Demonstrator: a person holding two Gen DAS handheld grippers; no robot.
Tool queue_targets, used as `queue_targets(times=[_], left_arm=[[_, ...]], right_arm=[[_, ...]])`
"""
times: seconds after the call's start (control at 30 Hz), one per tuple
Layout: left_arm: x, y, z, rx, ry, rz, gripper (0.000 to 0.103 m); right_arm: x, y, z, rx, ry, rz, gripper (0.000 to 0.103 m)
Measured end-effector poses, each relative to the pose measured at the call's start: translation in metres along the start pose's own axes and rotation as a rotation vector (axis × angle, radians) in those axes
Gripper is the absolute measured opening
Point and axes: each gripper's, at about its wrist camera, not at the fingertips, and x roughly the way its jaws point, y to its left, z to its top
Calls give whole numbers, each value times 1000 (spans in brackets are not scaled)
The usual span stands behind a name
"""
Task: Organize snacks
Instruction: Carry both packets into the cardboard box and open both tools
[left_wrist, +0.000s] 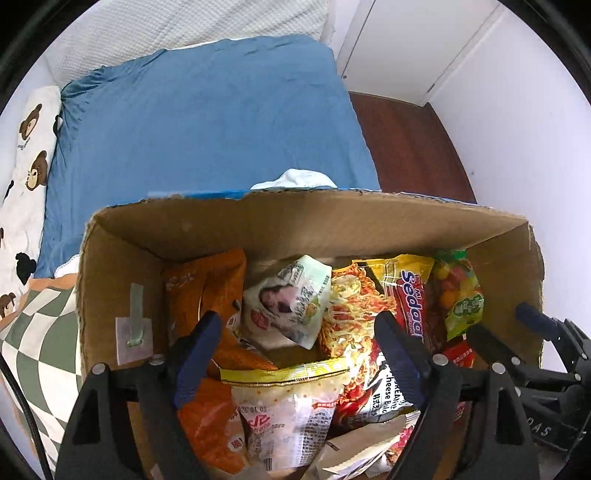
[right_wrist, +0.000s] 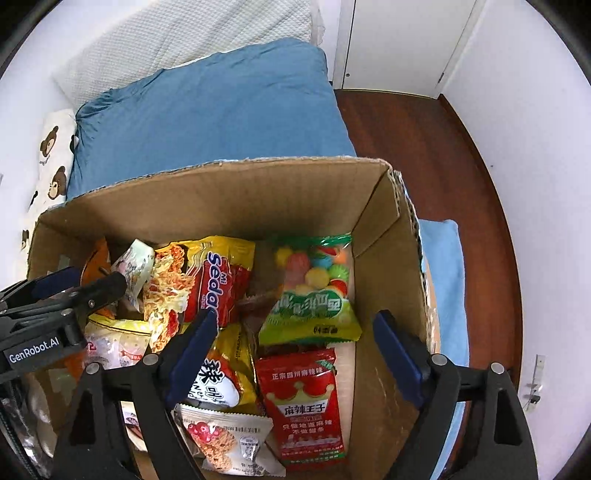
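Bedding came first in scale: a blue bed cover (left_wrist: 207, 122) lay behind an open cardboard box (right_wrist: 207, 206) that rested on the bed. Snack packets filled the box floor in a loose, overlapping layer. A Sedaap noodle packet (right_wrist: 214, 280) lay near the centre, a green candy bag (right_wrist: 314, 295) leaned in the right rear corner, a red spicy-snack packet (right_wrist: 306, 402) lay flat in front of it, and an orange packet (left_wrist: 207, 288) stood against the left wall. Both sets of tongs pointed steeply down into the box. The left tongs (left_wrist: 299, 358) stood wide apart over the noodle packets, with nothing gripped. The right tongs (right_wrist: 295, 350) likewise stood wide apart above the red packet, empty. For a clean pick, each pair should probably descend on a single packet's edge, close on one layer only, and avoid pinching neighbouring wrappers.
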Motion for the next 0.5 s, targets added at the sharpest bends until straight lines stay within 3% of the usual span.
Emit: queue_targets(times=[0.23, 0.33, 0.5], left_arm=[[-25, -3, -23, -2, -57, 27, 84], [-44, 0, -40, -4, -109, 43, 84], [-74, 4, -65, 0, -190, 77, 84]], right_arm=[[-18, 3, -26, 0, -26, 15, 92], [-27, 5, -37, 11, -35, 40, 98], [-48, 6, -63, 6, -88, 37, 98]])
